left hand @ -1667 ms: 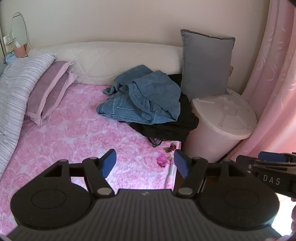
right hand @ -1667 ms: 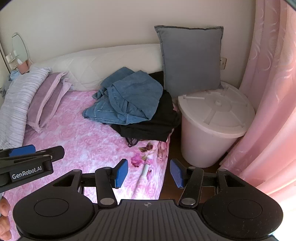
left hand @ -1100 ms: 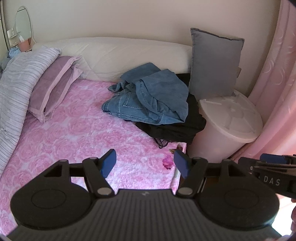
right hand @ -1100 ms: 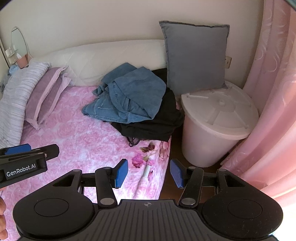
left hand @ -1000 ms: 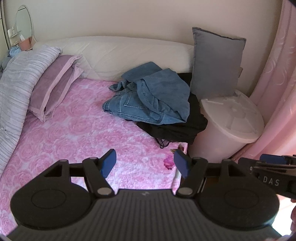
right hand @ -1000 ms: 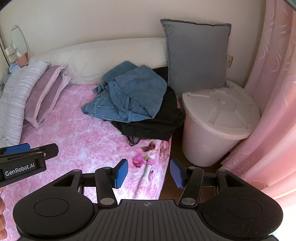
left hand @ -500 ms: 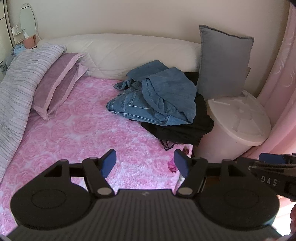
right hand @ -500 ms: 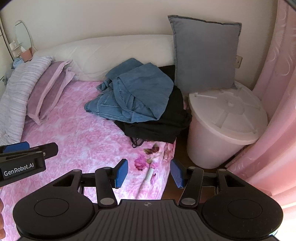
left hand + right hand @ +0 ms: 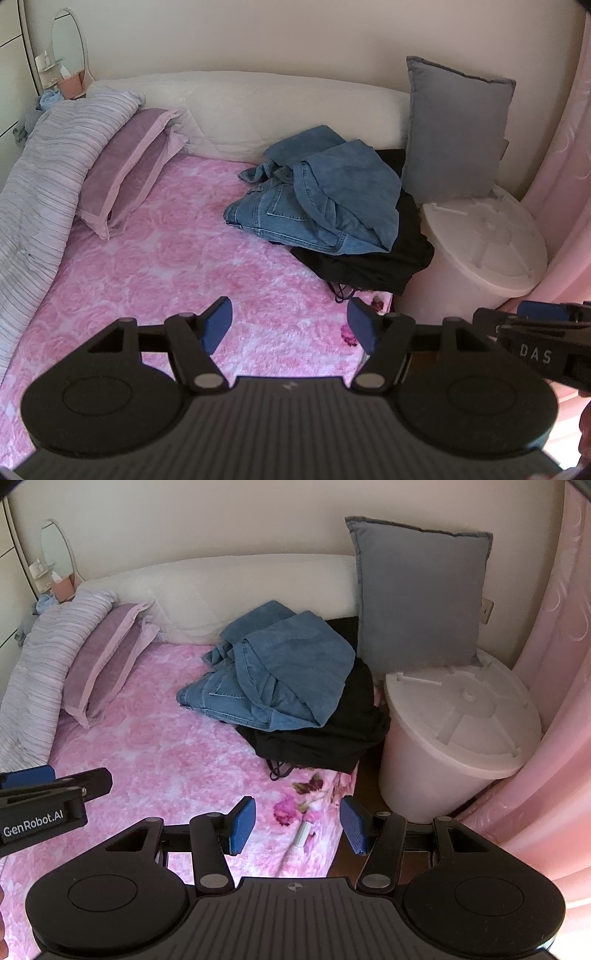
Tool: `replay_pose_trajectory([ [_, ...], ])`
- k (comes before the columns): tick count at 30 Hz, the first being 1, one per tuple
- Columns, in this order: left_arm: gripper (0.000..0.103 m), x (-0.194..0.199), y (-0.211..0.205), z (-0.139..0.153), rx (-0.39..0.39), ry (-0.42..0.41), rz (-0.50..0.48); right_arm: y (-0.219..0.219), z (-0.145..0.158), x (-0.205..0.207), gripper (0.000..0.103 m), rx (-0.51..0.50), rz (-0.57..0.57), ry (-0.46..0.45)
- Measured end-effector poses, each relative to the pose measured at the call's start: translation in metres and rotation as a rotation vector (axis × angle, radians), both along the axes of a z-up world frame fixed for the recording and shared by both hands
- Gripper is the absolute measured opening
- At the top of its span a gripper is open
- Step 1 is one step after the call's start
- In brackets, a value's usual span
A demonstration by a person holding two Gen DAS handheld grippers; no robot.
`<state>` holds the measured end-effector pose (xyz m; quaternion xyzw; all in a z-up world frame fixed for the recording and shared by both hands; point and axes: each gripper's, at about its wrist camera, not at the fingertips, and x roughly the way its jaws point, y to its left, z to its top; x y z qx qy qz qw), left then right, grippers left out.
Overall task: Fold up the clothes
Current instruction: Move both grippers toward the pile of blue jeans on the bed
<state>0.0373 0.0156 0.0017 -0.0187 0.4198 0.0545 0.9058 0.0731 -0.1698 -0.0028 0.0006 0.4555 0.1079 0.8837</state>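
A crumpled heap of blue denim clothes point(image 9: 325, 199) point(image 9: 280, 679) lies on a black garment point(image 9: 373, 262) point(image 9: 328, 738) at the far right of the pink rose-patterned bed point(image 9: 177, 266) point(image 9: 155, 753). My left gripper point(image 9: 290, 325) hovers open over the bedspread, well short of the heap, nothing between its blue pads. My right gripper point(image 9: 297, 823) is open too, over the bed's right edge, with nothing held. Each gripper shows at the rim of the other's view.
A white lidded bin point(image 9: 484, 240) point(image 9: 458, 734) stands beside the bed, a grey cushion point(image 9: 417, 598) leaning behind it. Pink curtain point(image 9: 554, 701) at right. Purple pillow point(image 9: 125, 170) and striped duvet point(image 9: 37, 184) on the left, white headboard point(image 9: 258, 107) behind. A small white tube point(image 9: 301, 836) lies near the bed edge.
Both views have slid a little to the left and forward, so the clothes heap and bin sit slightly further right and nearer. Both grippers stay open.
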Motion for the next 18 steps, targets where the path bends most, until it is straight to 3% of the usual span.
replay_pose_trajectory([
  [18,0.066,-0.04,0.012,0.0,-0.038,-0.041,-0.081,0.005,0.015,-0.055,0.054,-0.023,-0.09,-0.067],
])
